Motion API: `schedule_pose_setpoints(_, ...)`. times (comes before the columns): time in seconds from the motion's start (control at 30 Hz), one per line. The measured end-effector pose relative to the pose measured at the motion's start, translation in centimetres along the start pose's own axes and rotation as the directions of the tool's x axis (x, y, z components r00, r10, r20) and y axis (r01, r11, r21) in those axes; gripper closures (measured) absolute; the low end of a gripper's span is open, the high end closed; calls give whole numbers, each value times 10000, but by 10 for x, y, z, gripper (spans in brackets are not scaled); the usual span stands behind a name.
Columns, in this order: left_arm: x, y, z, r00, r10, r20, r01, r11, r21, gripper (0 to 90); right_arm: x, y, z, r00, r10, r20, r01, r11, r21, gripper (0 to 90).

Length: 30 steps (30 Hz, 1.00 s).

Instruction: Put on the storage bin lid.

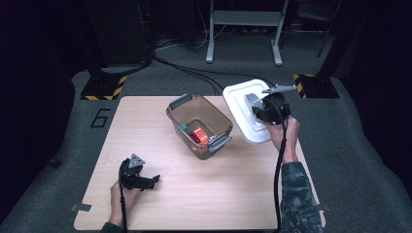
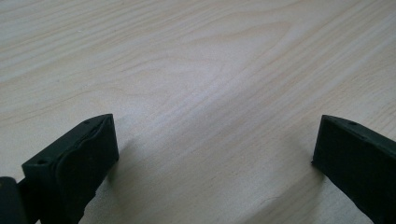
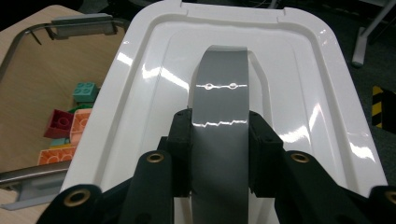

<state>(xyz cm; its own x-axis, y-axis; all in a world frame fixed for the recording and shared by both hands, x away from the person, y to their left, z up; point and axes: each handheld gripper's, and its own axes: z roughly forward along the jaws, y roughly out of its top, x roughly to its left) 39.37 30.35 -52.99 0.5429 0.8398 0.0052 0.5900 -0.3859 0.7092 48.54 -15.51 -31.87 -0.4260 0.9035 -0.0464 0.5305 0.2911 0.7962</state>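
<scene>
Plainly the pale wooden table [image 1: 233, 189] carries the work, and on it, a little beyond the middle, stands the clear brown plastic storage box with grey clip handles [image 1: 200, 125], its long axis running from far left to near right. It is open on top, with a few coloured toy bricks [image 1: 196, 134] lying on its floor toward the near-right end.

To the right of the box, the glossy white rectangular plastic lid with a grey arched handle [image 1: 244, 111] is held up, and it seems clear of the tabletop, though the high view is too small to be sure. It overhangs the far right edge of the table, and its left edge comes near the box's right rim.

The right gripper [image 3: 219, 151] has that handle pinched between its black pads, which press flat on either side of the grey strip; the grip sits at the handle's middle, so the lid hangs evenly from it. The box lies to the left of this gripper and slightly nearer, so the coming move probably turns on carrying the lid leftward and turning its long side into line with the box's skewed long axis.

The left gripper [image 2: 215, 154] rests at the near left of the table, well apart from box and lid, jaws spread wide over bare wood with nothing between them.
</scene>
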Motion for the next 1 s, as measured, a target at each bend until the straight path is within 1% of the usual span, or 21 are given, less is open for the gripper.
schedule_pose_setpoints(0.03,0,0,0,10000,44,9,-44,10000,35,0,2,1,1,10000,-81,-53,81,10000,-5,672)
schedule_pose_setpoints(0.07,1,0,0,9999,152,-26,-152,9999,31,0,6,3,2,9999,-66,-130,66,10000,21,672)
schedule_pose_setpoints(0.1,0,0,0,9999,100,-18,-100,9999,6,0,8,4,4,9998,-94,-178,95,10000,25,672)
schedule_pose_setpoints(0.13,1,0,-1,9998,171,31,-172,9998,138,0,12,6,5,9997,-93,-226,93,10000,30,672)
schedule_pose_setpoints(0.2,1,0,-1,9998,177,17,-178,9997,137,0,17,10,8,9992,-143,-368,143,9999,-20,672)
schedule_pose_setpoints(0.33,0,0,0,10000,82,-8,-82,10000,1,0,30,16,17,9979,-204,-621,205,9998,14,672)
schedule_pose_setpoints(0.4,0,0,0,10000,33,9,-33,10000,-4,0,36,18,22,9965,-350,-761,349,9994,-19,671)
schedule_pose_setpoints(0.47,0,0,0,10000,29,8,-29,10000,-7,0,44,21,26,9957,-281,-881,285,9996,26,671)
schedule_pose_setpoints(0.5,0,0,0,10000,33,8,-33,10000,-7,0,46,22,29,9944,-452,-952,452,9990,-17,672)
schedule_pose_setpoints(0.57,0,0,0,10000,27,6,-27,10000,-8,0,55,24,36,9930,-494,-1077,505,9987,82,671)
schedule_pose_setpoints(0.63,-1,0,1,9999,-126,-9,126,9998,-135,0,61,26,41,9918,-525,-1169,545,9984,141,671)
schedule_pose_setpoints(0.73,-1,0,0,9999,-97,32,97,9999,-38,0,68,28,48,9893,-709,-1276,732,9972,131,671)
schedule_pose_setpoints(0.8,-1,0,0,10000,-70,27,71,10000,-20,0,74,29,52,9894,-623,-1315,665,9974,278,672)
schedule_pose_setpoints(0.83,0,0,0,10000,78,-24,-78,10000,-16,0,76,29,55,9886,-689,-1339,726,9971,227,671)
schedule_pose_setpoints(0.87,1,0,0,9999,114,-24,-114,9999,6,0,78,29,57,9881,-685,-1376,729,9970,270,671)
schedule_pose_setpoints(0.93,1,0,0,9999,132,-47,-132,9999,-10,0,82,29,61,9872,-701,-1430,753,9967,315,671)
schedule_pose_setpoints(0.97,0,0,0,10000,72,-3,-72,10000,-3,0,85,29,63,9868,-743,-1437,795,9964,306,671)
schedule_pose_setpoints(1.0,1,0,0,9999,140,-18,-140,9999,8,0,87,29,65,9859,-803,-1468,857,9958,311,671)
